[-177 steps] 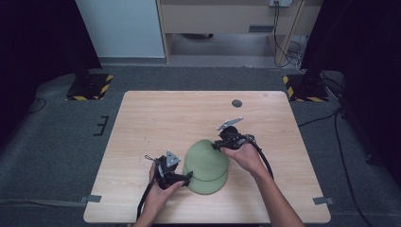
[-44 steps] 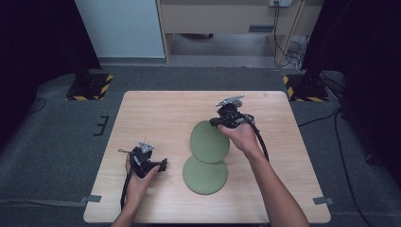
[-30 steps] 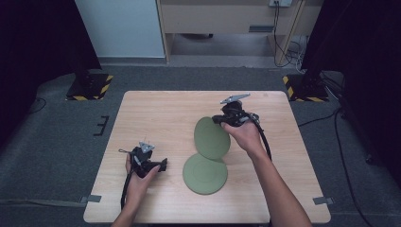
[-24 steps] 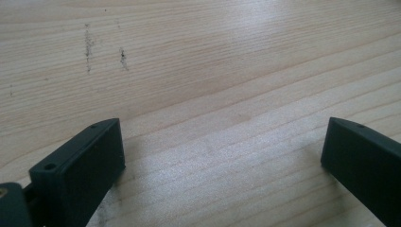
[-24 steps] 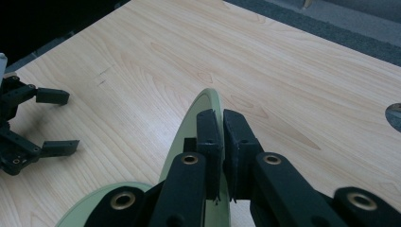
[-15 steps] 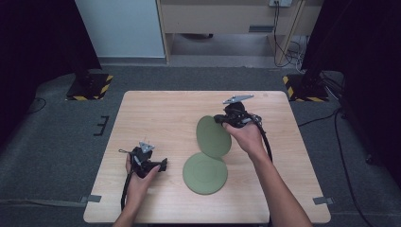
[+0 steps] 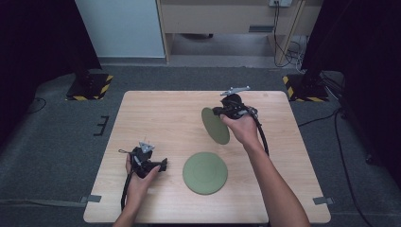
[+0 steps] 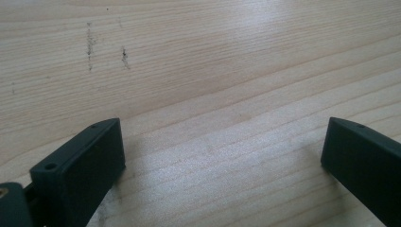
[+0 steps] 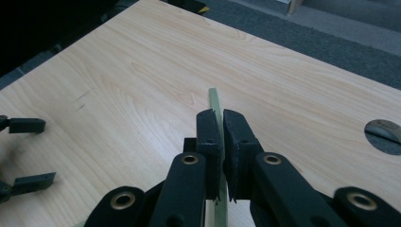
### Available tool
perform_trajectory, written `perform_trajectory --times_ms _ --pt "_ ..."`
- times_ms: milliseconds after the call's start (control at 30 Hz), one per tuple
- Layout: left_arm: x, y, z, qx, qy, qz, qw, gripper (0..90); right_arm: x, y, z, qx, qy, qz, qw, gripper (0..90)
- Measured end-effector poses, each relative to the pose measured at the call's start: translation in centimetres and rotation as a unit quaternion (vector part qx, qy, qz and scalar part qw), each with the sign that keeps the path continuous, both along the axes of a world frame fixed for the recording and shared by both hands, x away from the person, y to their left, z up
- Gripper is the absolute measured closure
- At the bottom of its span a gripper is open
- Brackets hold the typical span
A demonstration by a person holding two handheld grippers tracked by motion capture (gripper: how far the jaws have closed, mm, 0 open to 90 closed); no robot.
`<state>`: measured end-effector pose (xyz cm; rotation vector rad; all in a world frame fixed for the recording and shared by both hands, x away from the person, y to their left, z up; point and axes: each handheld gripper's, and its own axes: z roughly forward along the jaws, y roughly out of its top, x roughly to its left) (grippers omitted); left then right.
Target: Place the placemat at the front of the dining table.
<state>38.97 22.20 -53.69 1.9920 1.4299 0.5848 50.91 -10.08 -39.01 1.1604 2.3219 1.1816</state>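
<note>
Green plate [image 7: 215,125] hangs edge-up from raised right tongs [image 7: 218,111].

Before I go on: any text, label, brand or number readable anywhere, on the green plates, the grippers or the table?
None can be read.
Held green plate: plain, no marking.
Flat green plate: plain.
Right gripper and left gripper: bare black jaws, no label.
Table: wood grain and a few dark scuffs, no writing.
Floor stands: yellow-black hazard stripes, no words.
</note>
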Motion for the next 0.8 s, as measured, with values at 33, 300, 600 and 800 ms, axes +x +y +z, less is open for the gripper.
perform_trajectory --times_ms 33,300,600,800 --pt "0.0 0.0 0.0 0.000 0.000 0.000 1.0000 0.0 0.1 0.2 0.1 0.000 -0.002 -0.003 1.0000 86.2" --pt "0.0 0.0 0.0 -0.001 -0.001 0.001 1.0000 0.0 0.7 1.8 1.0 0.001 -0.009 -0.013 0.9999 86.2" --pt "0.0 0.0 0.0 -0.001 -0.001 0.000 1.0000 0.0 1.7 5.4 0.5 -0.008 -0.016 -0.016 0.9997 86.2" --pt "0.0 0.0 0.0 -0.001 0.000 0.000 1.0000 0.0 2.5 7.3 -0.4 0.005 -0.021 -0.023 0.9995 86.1"
